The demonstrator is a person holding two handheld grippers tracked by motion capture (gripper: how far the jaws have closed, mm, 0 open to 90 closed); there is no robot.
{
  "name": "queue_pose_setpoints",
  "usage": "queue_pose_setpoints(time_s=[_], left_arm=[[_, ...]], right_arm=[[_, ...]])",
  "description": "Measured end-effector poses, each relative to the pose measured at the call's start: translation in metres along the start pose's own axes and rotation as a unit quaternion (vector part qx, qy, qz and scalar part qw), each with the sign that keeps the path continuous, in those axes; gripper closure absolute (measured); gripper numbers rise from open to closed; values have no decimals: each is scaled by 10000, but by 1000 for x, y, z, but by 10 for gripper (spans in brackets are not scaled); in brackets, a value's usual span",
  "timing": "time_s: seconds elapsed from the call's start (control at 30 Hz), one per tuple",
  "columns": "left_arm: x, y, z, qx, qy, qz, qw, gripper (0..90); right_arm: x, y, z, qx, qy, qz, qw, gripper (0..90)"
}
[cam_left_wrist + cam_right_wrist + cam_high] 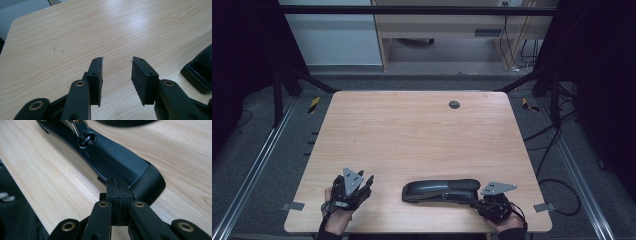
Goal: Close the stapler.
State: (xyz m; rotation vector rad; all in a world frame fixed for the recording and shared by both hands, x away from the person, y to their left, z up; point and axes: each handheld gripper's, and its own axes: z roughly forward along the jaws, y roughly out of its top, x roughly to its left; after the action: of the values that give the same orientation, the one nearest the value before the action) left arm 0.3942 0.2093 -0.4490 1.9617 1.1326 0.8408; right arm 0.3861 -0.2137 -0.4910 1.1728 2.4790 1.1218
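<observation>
Presumably the long black plastic-and-metal stapler (441, 191) is stiff, weighty, smooth; the rear end is best pinched. Right claw (119, 185): pressed together, touching it; left claw (117, 65): spread, empty, over the pale wooden worktop (412, 130).

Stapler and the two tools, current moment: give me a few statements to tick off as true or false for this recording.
1. The stapler lies on the table near the person's edge. True.
2. The left tool is clamped on the stapler. False: its jaws stand apart over bare wood, with nothing between them.
3. The right tool has its jaws shut, pads pressed together. True.
4. A round dark cap sits right beside the stapler. False: it is set in the tabletop near the far edge, well away from the stapler.
5. In the high view, the right tool is at the stapler's right end. True.
</observation>
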Motion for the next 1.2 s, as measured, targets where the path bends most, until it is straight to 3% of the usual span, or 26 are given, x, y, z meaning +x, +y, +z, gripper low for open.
queue_pose_setpoints(time_s=[0.1, 0.23, 0.33, 0.47, 0.57, 0.73, 0.87, 1.07, 1.2], left_arm=[[2, -1, 2, 4, -12, -15, 10000, 575], [7, -4, 6, 47, 1, -11, 10000, 511], [13, -5, 9, 45, 2, -76, 10000, 444], [20, -7, 12, 68, 6, -135, 9999, 387], [23, -8, 13, 123, 23, -139, 9998, 371], [25, -8, 14, 122, 44, -149, 9998, 366], [25, -8, 15, 127, 42, -142, 9998, 367], [25, -8, 15, 138, 51, -120, 9998, 369], [25, -8, 15, 138, 61, -105, 9998, 370]], right_arm=[[-2, 2, -7, -261, -68, 72, 9996, 860], [-10, 2, -13, -524, -388, 306, 9974, 707], [-18, 1, -18, -738, -730, 566, 9930, 553], [-31, 0, -22, -1030, -1067, 641, 9869, 433], [-38, -2, -28, -1141, -1070, 771, 9847, 475], [-34, 7, -44, -1547, -838, 565, 9828, 750], [-24, 18, -54, -1803, -624, 425, 9807, 900], [-8, 33, -57, -1954, -285, 213, 9801, 900], [0, 34, -47, -1688, -189, 137, 9854, 900]])
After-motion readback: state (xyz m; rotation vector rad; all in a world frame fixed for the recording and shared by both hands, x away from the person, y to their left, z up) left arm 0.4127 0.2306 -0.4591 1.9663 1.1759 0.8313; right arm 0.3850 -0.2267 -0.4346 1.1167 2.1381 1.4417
